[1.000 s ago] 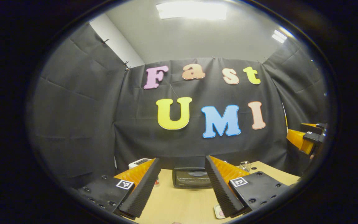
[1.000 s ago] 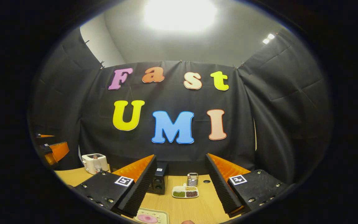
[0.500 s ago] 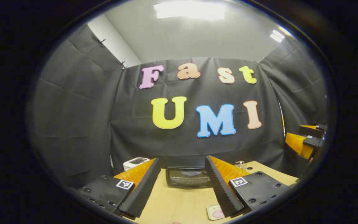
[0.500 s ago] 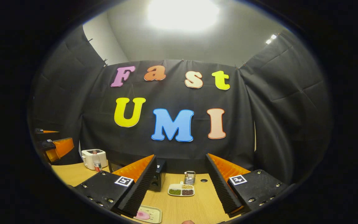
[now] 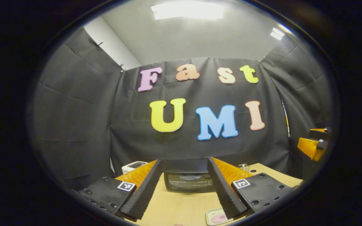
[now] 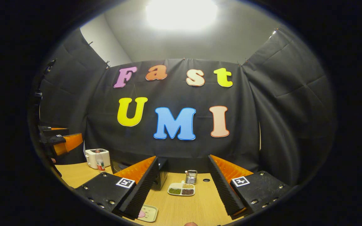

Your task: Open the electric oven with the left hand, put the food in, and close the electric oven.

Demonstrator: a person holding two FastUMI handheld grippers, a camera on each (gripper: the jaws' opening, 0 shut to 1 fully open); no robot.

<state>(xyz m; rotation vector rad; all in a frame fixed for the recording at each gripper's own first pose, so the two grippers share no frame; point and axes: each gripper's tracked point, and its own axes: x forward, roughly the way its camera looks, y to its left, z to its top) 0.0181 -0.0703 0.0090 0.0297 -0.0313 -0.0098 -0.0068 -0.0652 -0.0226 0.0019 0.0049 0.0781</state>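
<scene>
In the left gripper view: left gripper (image 5: 184, 188) held above the wooden table (image 5: 181, 207), fingers spread wide, nothing between them, aimed straight at the electric oven (image 5: 189, 181), which sits at the back of the table against the cloth wall, door shut, glass front facing the camera. Lined up this way, by the look of it, so the open jaws can travel forward to the door's top edge; handle itself too small to make out. At the bottom edge, just beside the right finger, a small tray (image 5: 214, 217) carrying a pink piece of food (image 5: 219, 217), placed in front of the oven for a short carry. White toaster (image 5: 134, 165) off to the left, well apart from the oven. At the far right edge, the right gripper (image 5: 313, 145), raised and waiting clear of the door's path. In the right gripper view: right gripper (image 6: 183, 188) likewise open and empty, fingers wide apart, hovering over the table nearer the tray (image 6: 147, 213), probably kept ready to lift the food once the door is down. Oven's dark side (image 6: 160, 179) partly hidden behind the left finger. Beyond, a divided dish of beans (image 6: 181, 190) and a small metal holder (image 6: 192, 177), both aside from the work. Toaster (image 6: 96, 158) with a small bottle (image 6: 99, 164) in front at left, and the left gripper (image 6: 62, 142) at the far left edge. Judged stage: opening not yet begun, approach to the door only.
</scene>
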